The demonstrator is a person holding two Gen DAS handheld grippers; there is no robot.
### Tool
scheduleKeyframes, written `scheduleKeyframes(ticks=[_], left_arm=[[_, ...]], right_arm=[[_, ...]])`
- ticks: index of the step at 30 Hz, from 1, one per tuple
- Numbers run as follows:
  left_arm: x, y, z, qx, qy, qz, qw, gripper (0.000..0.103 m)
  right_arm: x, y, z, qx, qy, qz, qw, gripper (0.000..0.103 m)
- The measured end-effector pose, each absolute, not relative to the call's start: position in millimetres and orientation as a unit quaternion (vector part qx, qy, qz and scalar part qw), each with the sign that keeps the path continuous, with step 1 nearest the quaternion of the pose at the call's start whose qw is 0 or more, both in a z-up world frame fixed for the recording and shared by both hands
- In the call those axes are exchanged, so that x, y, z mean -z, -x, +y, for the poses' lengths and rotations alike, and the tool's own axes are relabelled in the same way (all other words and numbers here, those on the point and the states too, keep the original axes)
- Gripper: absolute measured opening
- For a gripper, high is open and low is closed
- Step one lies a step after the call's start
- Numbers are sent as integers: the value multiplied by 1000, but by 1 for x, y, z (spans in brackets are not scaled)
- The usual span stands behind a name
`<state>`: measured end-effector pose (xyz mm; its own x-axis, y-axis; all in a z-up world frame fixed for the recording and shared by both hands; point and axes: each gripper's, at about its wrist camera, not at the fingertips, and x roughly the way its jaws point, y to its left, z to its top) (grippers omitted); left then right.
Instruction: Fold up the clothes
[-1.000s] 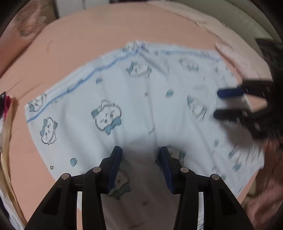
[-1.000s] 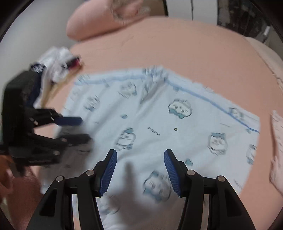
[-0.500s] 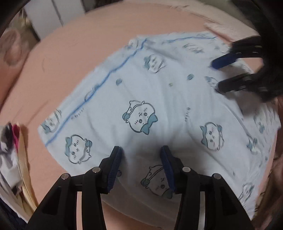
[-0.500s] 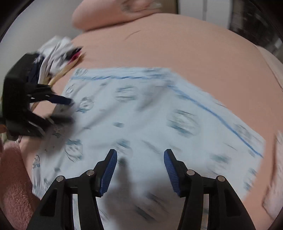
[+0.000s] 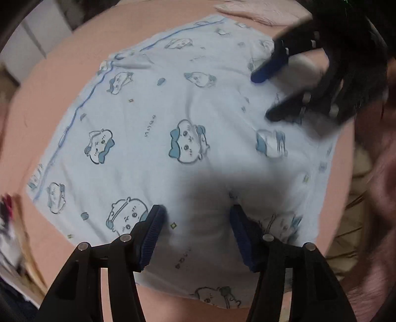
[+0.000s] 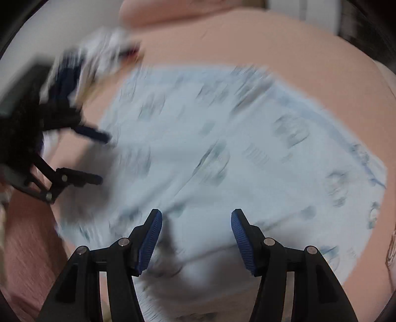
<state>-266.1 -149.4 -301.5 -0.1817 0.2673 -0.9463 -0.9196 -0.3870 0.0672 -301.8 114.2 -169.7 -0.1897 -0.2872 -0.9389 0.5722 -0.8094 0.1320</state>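
Note:
A light blue garment printed with cartoon faces and edged with a blue line lies spread flat on a peach bed sheet. My left gripper hovers over its near part; the jaws are opening and nothing is between them. My right gripper hangs over the cloth's right side in the left wrist view. In the blurred right wrist view, the right gripper points down at the garment with its jaws opening on nothing. The left gripper shows there at the cloth's left edge.
A pile of other clothes lies beside the garment's left edge, also seen as the pile at the far left. A pink blanket lies at the far edge. A fuzzy pink sleeve fills the lower left.
Both grippers have swung across the cloth, and the views have rolled. The left jaws stand wider than before. The right wrist view has grown more blurred.

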Motion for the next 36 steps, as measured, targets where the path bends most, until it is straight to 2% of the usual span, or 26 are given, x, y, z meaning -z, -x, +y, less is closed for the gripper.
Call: scheduleKeyframes(ticks=[3,7,11,15,17,18,22,25,28,31,34,36], left_arm=[[303,271,-192,-680,527,289,420,55],[292,272,-210,-681,552,260,404,55],[269,278,-148,-732,482,210,434,55],[300,319,-75,-752,492,178,400,55],[320,326,-76,-736,514,193,396,55],[324,319,-79,-735,494,209,414,55],[322,304,-123,-692,510,268,436,56],[320,299,-149,-669,534,291,427,57],[308,304,-143,-697,524,256,418,57],[303,304,-110,-728,493,213,427,57],[322,292,-98,-717,513,227,415,57],[327,272,-100,-720,486,275,412,58]], right_arm=[[169,275,146,772,-558,122,279,58],[161,250,188,762,-575,137,264,58],[129,268,170,795,-541,56,268,58],[135,308,114,826,-503,48,251,63],[162,328,98,821,-525,68,215,61],[180,335,97,808,-548,73,204,61],[178,312,123,789,-551,142,231,62],[174,286,154,762,-578,169,237,70],[161,278,168,758,-596,147,220,71],[140,282,151,800,-550,87,224,71],[155,286,116,801,-552,80,217,71],[168,274,113,796,-555,109,215,72]])
